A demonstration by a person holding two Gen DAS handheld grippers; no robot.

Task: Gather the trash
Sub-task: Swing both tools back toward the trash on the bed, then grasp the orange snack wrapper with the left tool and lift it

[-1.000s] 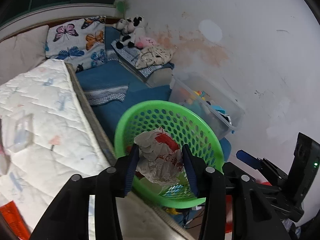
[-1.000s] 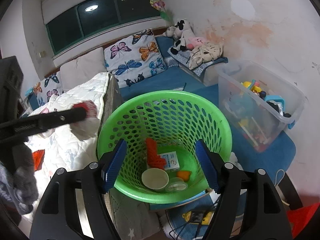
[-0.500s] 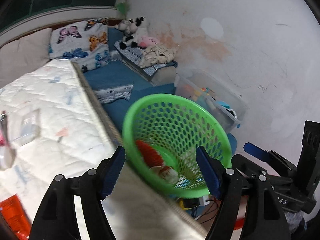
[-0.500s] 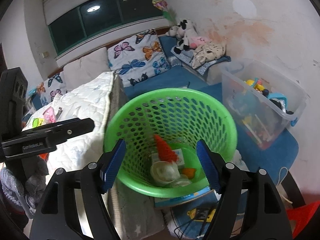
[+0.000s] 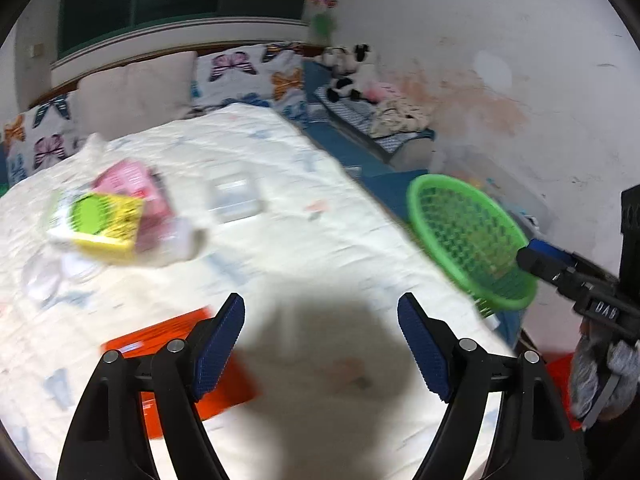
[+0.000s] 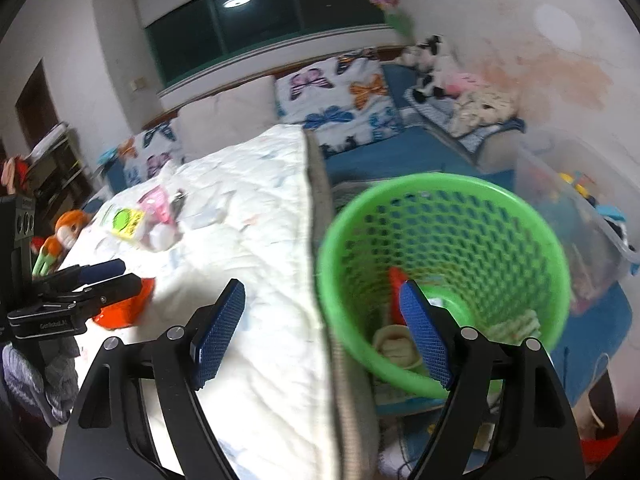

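Note:
My left gripper (image 5: pixel 320 344) is open and empty above the white quilted bed (image 5: pixel 280 248). Trash lies on the bed ahead of it: an orange packet (image 5: pixel 188 364) by the left finger, a yellow-green packet (image 5: pixel 100 220), a pink packet (image 5: pixel 132 180), a clear plastic box (image 5: pixel 236 196). The green basket (image 5: pixel 468 236) stands beside the bed at right. My right gripper (image 6: pixel 322 332) is open and empty over the bed edge and the green basket (image 6: pixel 444 240), which holds crumpled paper (image 6: pixel 396 344) and a red piece (image 6: pixel 398 284). The left gripper (image 6: pixel 100 276) shows at the far left.
A clear storage box (image 6: pixel 580 208) of toys stands right of the basket. Butterfly pillows (image 6: pixel 340 96) and stuffed toys (image 6: pixel 436 68) line the blue bench by the wall. A stuffed doll (image 6: pixel 60 232) lies at the bed's left.
My left gripper let the crumpled wrapper fall into the basket, opened, and swung left over the bed. The right gripper shifted left; the basket now sits to its right.

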